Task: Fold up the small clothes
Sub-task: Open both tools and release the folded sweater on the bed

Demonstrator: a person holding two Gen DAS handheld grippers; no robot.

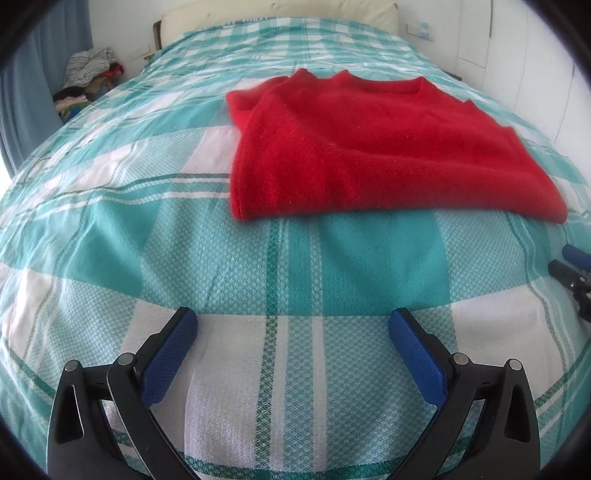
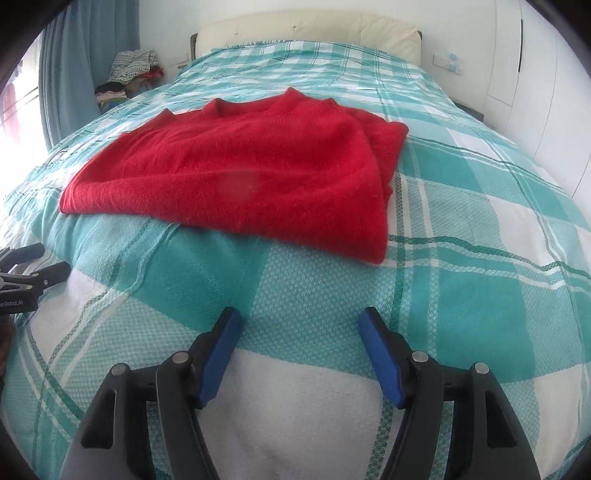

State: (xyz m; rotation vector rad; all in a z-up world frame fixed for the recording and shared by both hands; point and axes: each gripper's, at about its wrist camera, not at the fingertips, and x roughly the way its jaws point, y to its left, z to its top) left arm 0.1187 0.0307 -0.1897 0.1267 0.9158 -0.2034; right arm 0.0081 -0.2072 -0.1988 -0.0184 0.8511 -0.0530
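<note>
Red sweater (image 1: 373, 147) lies folded on plaid bed (image 1: 184, 258), 12 o'clock of both grippers. Left gripper (image 1: 293, 325) & right gripper (image 2: 297, 325): fingers wide, holding nothing.

This is a bedroom in a home. A bed (image 2: 461, 221) with a teal-and-white checked cover fills the view, a cream padded headboard (image 2: 314, 29) at its far end. Blue curtains (image 2: 74, 55) hang at the left by a bright window, a heap of clothes (image 2: 129, 74) sits in the corner, and white cupboard doors (image 2: 535, 74) line the right wall.
</note>
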